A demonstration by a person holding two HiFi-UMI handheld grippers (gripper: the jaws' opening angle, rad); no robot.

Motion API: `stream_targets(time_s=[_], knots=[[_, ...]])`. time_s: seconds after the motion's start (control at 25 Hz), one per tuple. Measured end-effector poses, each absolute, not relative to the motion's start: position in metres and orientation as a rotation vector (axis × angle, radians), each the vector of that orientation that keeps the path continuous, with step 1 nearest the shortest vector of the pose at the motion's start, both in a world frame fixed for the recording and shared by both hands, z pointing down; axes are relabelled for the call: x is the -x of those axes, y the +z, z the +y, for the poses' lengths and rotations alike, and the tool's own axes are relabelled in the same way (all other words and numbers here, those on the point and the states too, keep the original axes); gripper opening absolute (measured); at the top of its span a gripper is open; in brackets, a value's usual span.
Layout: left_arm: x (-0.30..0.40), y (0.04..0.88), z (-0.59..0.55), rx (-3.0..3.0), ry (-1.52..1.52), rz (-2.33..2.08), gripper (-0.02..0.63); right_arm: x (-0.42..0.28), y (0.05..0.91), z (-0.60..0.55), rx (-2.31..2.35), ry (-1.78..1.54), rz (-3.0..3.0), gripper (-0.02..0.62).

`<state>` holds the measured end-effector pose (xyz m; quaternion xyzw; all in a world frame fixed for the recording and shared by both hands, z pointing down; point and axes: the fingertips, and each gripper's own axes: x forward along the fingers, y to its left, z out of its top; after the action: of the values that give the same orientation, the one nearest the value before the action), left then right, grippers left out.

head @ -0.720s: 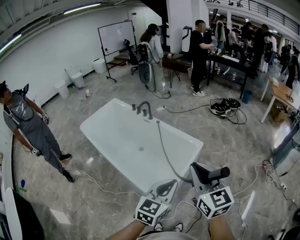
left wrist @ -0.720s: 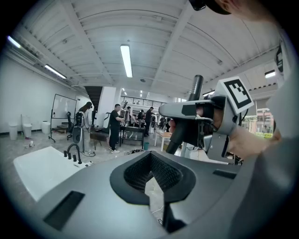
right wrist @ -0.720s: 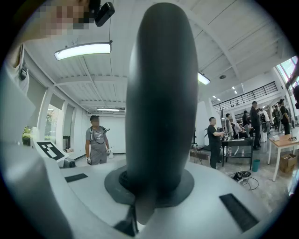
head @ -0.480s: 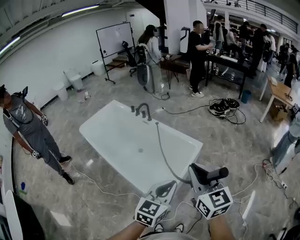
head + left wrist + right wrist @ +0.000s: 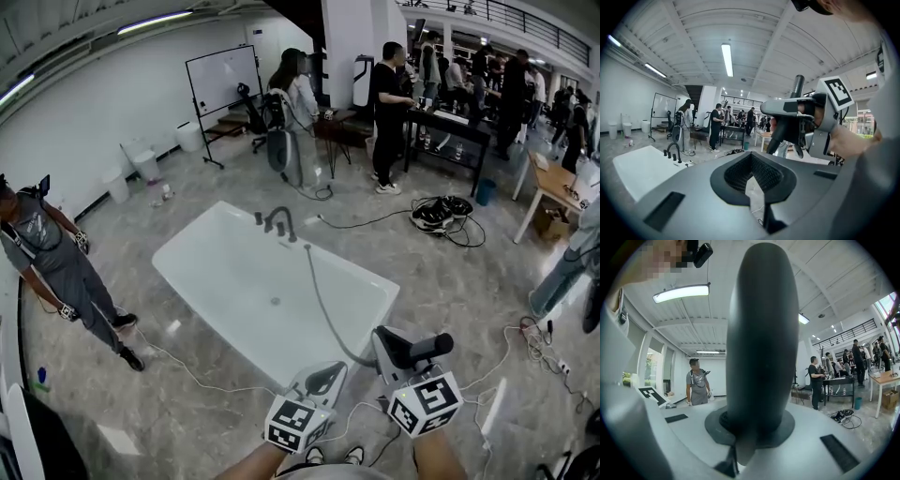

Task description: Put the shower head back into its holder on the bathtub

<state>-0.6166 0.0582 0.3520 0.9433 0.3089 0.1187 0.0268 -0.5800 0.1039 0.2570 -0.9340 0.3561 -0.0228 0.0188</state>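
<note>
The white bathtub (image 5: 202, 253) stands in the middle of the head view, with a dark faucet set (image 5: 272, 223) on its far rim. A grey hose (image 5: 314, 286) runs from that rim across the tub to the dark shower head (image 5: 427, 347). My right gripper (image 5: 398, 349) is shut on the shower head, above the floor at the tub's near corner. In the right gripper view the shower head (image 5: 761, 343) fills the centre, upright between the jaws. My left gripper (image 5: 323, 378) is beside the right one, shut and empty. It faces the bathtub (image 5: 642, 168) and the faucet set (image 5: 672, 152).
A person in grey overalls (image 5: 56, 272) stands left of the tub. White cables (image 5: 187, 370) trail on the marble floor near the tub and around my feet. Several people stand at tables (image 5: 459, 122) behind, with a whiteboard (image 5: 220, 80) at the back wall.
Both grippers keep the same pose. The view has drifted a little, so the tub sits slightly further left. A person in light trousers has come in at the right edge.
</note>
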Motion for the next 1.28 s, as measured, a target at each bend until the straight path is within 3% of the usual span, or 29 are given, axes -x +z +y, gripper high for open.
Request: stream_targets(time_s=[0.84,1.28], knots=[[0.601,0.430,0.046,-2.964,0.418,1.068,0.005,0.573,0.257,0.108,2.980,-0.054,0.953,0.038],[0.546,0.463,0.084,-2.983,0.463,1.047,0.006,0.513,0.271,0.144,2.942,-0.081,0.997,0.038]])
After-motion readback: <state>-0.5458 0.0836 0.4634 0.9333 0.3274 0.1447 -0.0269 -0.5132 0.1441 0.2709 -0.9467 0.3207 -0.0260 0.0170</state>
